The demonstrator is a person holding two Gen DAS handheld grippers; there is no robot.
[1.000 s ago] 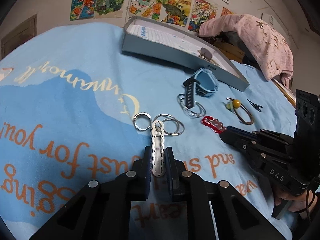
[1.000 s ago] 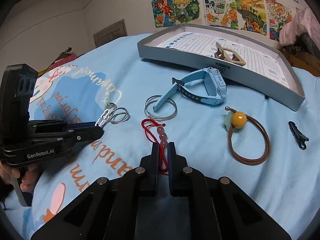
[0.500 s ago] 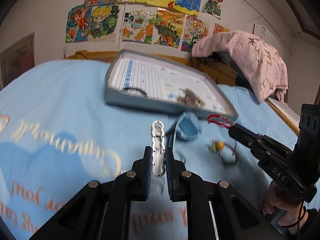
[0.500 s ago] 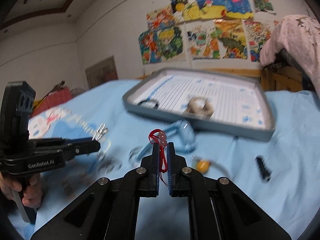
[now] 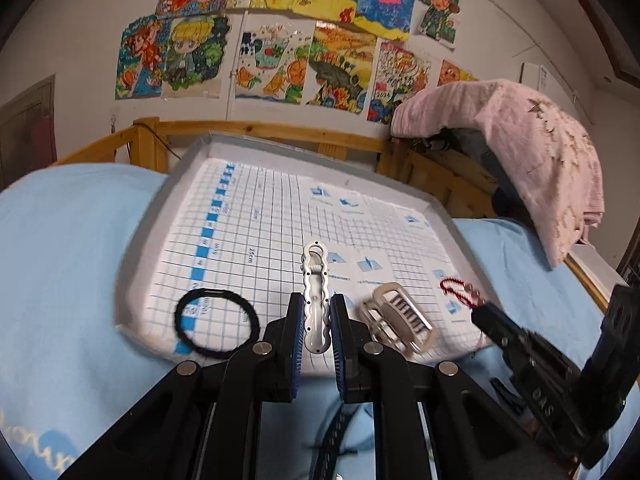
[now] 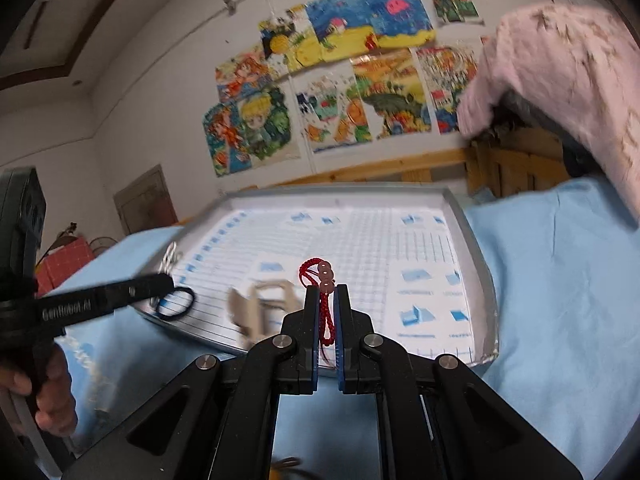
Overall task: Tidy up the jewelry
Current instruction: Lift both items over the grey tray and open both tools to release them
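My left gripper (image 5: pixel 316 320) is shut on a silver wavy hair clip (image 5: pixel 316 292) and holds it above the near edge of the grey tray (image 5: pixel 168 200) with gridded paper. My right gripper (image 6: pixel 326 312) is shut on a red cord bracelet (image 6: pixel 324 300) with pink beads, also held over the tray's (image 6: pixel 476 248) near edge. In the left wrist view the right gripper (image 5: pixel 480 312) shows at right with the red bracelet (image 5: pixel 456 286). In the tray lie a black hair tie (image 5: pixel 216 322) and a beige claw clip (image 5: pixel 396 320).
The tray rests on a light blue bedsheet (image 5: pixel 60 260). A wooden bed rail (image 5: pixel 280 132) runs behind it, with a pink cloth (image 5: pixel 532 160) draped at the right. Drawings hang on the wall. A dark strap (image 5: pixel 336 432) lies below the left gripper.
Both grippers have lifted their items off the sheet and moved forward to the tray. The clip and bracelet now hang over its near edge.
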